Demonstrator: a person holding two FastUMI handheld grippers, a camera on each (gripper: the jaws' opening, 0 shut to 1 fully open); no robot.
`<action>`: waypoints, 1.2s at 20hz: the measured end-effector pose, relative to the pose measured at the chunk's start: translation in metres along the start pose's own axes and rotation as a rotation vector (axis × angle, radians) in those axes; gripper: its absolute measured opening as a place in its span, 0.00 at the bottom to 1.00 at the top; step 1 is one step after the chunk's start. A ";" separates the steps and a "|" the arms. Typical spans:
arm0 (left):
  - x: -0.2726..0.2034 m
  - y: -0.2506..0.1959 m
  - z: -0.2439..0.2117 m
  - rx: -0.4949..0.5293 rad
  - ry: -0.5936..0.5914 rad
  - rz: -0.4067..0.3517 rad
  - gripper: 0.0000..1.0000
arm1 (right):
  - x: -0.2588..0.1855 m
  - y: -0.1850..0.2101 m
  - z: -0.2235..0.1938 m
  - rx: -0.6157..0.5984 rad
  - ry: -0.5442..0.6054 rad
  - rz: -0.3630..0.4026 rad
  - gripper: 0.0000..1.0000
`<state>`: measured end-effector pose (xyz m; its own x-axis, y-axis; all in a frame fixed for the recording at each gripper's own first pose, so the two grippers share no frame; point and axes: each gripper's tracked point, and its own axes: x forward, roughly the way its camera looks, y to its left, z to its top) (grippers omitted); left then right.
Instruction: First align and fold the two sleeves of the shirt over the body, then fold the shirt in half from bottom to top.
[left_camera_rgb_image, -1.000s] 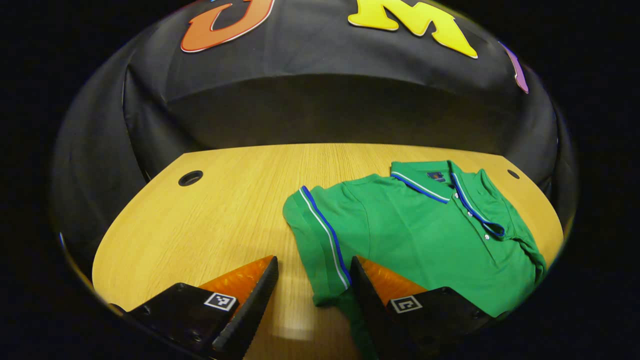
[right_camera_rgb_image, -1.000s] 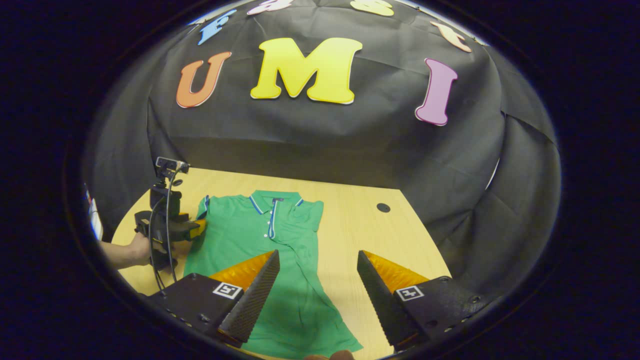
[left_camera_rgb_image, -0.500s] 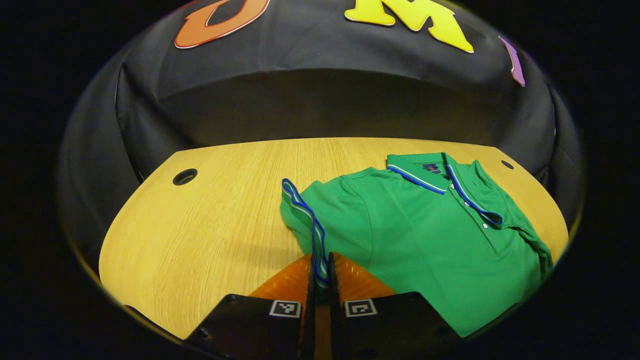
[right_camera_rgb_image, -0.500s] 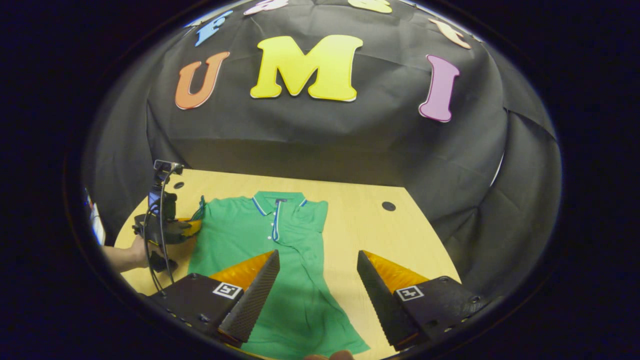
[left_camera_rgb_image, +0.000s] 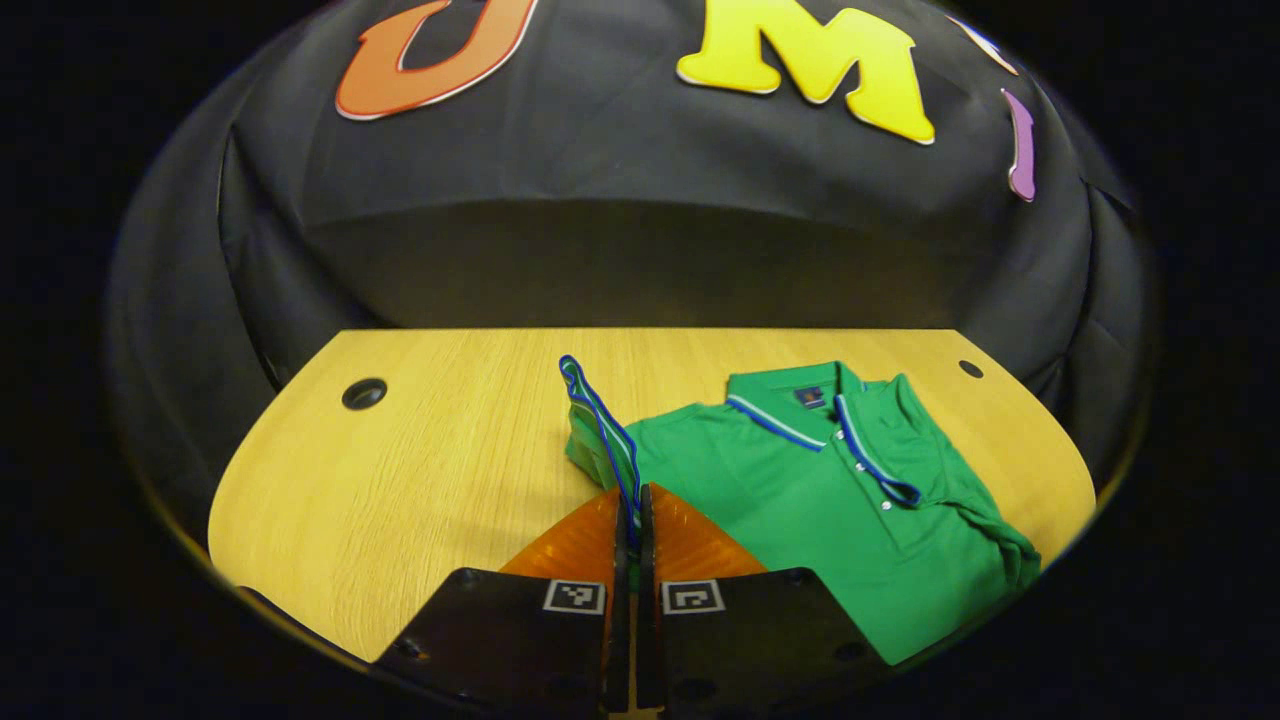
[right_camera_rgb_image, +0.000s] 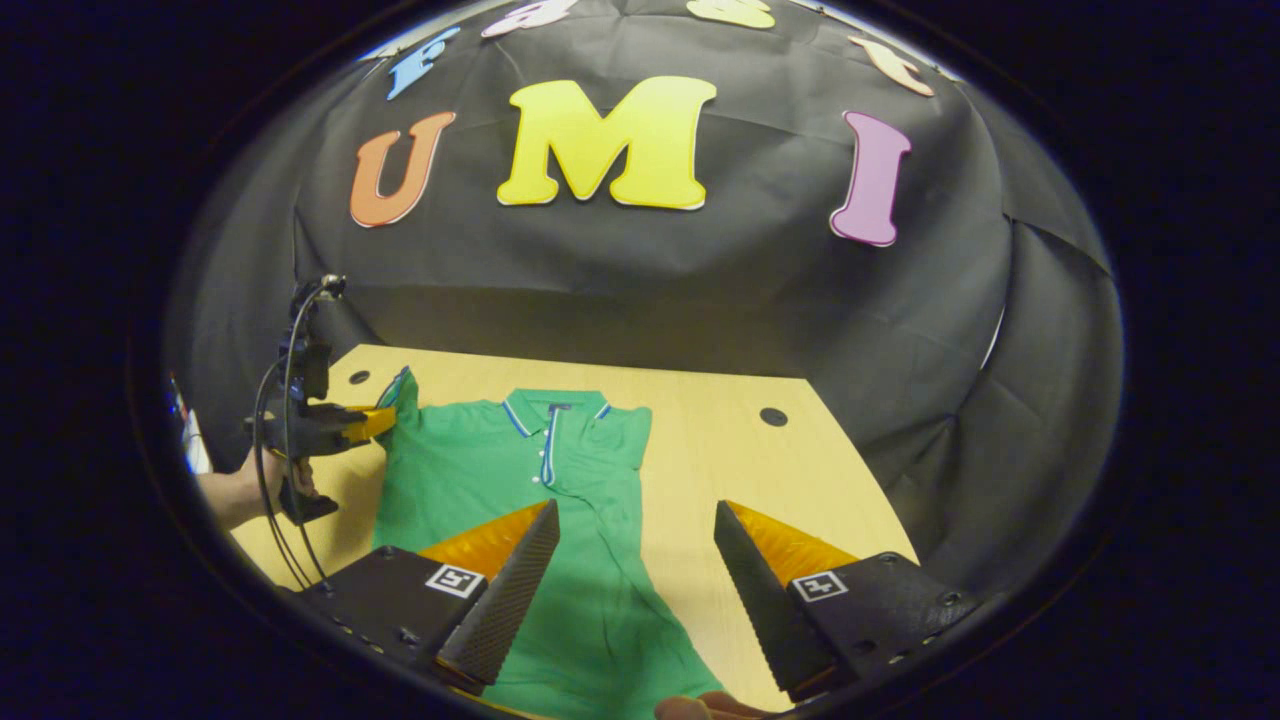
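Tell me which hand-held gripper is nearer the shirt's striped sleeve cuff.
Left. The left hand-held gripper is shut on the sleeve cuff, lifting it. The right hand-held gripper hangs open over the shirt body, apart from the cuff.

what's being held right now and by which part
The left gripper holds the green shirt by the striped cuff of its sleeve, lifted off the table. The right gripper holds nothing.

A light wooden table (left_camera_rgb_image: 420, 470) with a dark round cable hole (left_camera_rgb_image: 364, 393) near each far corner stands before the creased black cloth wall (right_camera_rgb_image: 640, 270) of the booth
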<state>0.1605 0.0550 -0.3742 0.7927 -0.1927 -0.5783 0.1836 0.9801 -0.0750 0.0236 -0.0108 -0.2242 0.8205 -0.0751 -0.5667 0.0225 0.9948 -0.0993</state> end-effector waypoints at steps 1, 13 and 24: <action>0.001 -0.014 0.005 0.014 0.003 -0.009 0.08 | -0.002 -0.004 0.001 0.002 -0.009 -0.004 0.95; 0.052 -0.154 -0.007 0.022 0.081 -0.099 0.16 | -0.025 -0.093 -0.006 0.048 -0.024 -0.107 0.98; -0.044 -0.124 0.043 -0.055 -0.078 0.059 1.00 | -0.009 -0.057 0.016 -0.007 -0.080 0.084 0.98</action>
<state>0.1281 -0.0600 -0.3051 0.8445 -0.1358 -0.5180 0.1050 0.9905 -0.0884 0.0240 -0.0654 -0.2008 0.8621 0.0143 -0.5065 -0.0520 0.9968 -0.0604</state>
